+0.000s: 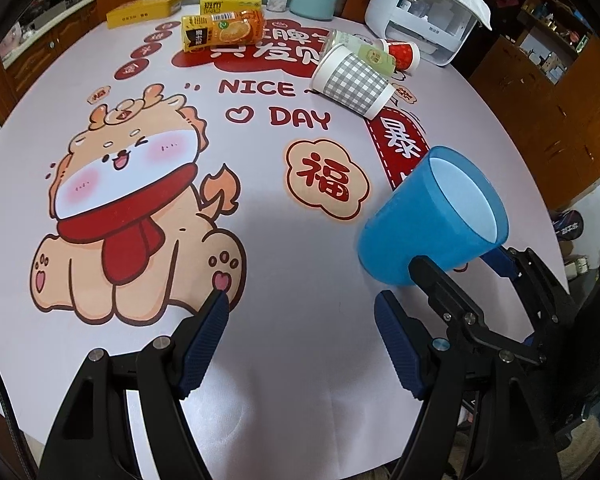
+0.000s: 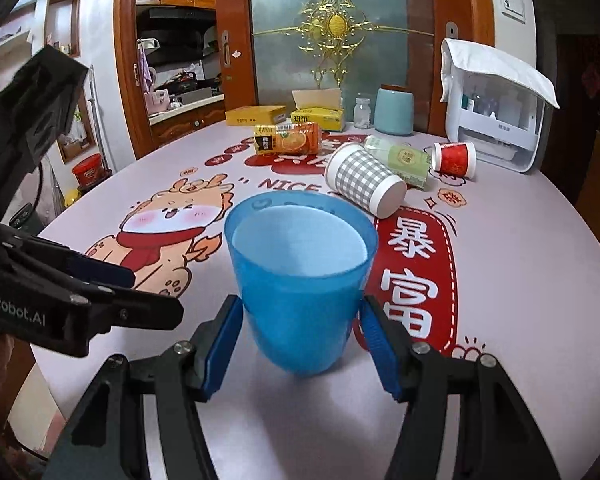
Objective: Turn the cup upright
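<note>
The blue plastic cup (image 2: 300, 280) stands mouth-up on the near right of the worktop (image 2: 520, 280), pinched at its sides between the right gripper (image 2: 300, 326) jaws. The left gripper (image 1: 302, 316) jaws are spread, holding nothing. A checked paper cup (image 2: 364, 182) lies on its side farther back.

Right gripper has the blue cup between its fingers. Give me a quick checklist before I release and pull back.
1. Blue cup mouth up: ok, the open rim faces up in the right wrist view.
2. Cup base flat on the table: cannot tell; in the left wrist view it looks tilted.
3. Right gripper contact: cannot tell; the fingers flank the cup at its sides.
4. Left gripper out of the way: ok, open and holding nothing.
5. Nearby clutter: ok, the checked paper cup lies on its side farther back, apart from the blue cup.
</note>
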Demonstrator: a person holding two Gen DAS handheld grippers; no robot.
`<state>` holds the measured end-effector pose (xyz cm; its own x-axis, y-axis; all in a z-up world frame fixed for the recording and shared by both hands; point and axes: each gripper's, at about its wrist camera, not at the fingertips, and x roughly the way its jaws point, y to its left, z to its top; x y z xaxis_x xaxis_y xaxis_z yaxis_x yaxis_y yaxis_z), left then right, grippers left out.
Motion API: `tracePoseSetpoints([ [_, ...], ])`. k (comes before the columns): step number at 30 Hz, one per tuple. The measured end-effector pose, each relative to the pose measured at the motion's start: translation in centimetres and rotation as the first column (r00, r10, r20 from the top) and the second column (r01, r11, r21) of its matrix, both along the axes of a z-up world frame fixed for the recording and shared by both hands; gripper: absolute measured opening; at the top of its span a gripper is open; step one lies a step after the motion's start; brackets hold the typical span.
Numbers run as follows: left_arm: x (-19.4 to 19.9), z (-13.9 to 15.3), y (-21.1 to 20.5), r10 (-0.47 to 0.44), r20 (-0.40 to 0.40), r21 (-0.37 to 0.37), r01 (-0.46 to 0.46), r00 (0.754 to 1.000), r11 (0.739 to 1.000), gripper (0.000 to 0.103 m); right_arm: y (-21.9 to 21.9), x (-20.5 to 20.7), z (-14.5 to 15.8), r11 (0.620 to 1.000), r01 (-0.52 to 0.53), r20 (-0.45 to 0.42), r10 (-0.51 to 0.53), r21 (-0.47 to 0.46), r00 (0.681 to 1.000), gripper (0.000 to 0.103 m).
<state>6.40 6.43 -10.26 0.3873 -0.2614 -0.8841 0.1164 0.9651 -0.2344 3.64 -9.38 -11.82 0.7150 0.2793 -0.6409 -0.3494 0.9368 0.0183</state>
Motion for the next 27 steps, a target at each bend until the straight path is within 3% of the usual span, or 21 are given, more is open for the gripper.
tracePoseSetpoints([
  [5,-1.2,-0.1,-0.3,0.023,0.043,0.048,-0.026,0.999,0.999,0.074,0.4,-0.6,0.0,0.999,0.004,0.004,-0.004,-0.035,1.0,0.061],
  [14,-2.9,0.0,-0.3,0.067,0.085,0.05,-0.071,0.994,0.996,0.075,0.3,-2.1,0.1,0.999,0.024,0.002,-0.024,-0.04,1.0,0.061],
  [27,-5.5,2.7,-1.7,0.09,0.203,0.131,-0.118,0.975,0.984,0.089,-1.5,-4.6,2.2,0.989,0.134,-0.069,-0.139,-0.062,0.988,0.062],
])
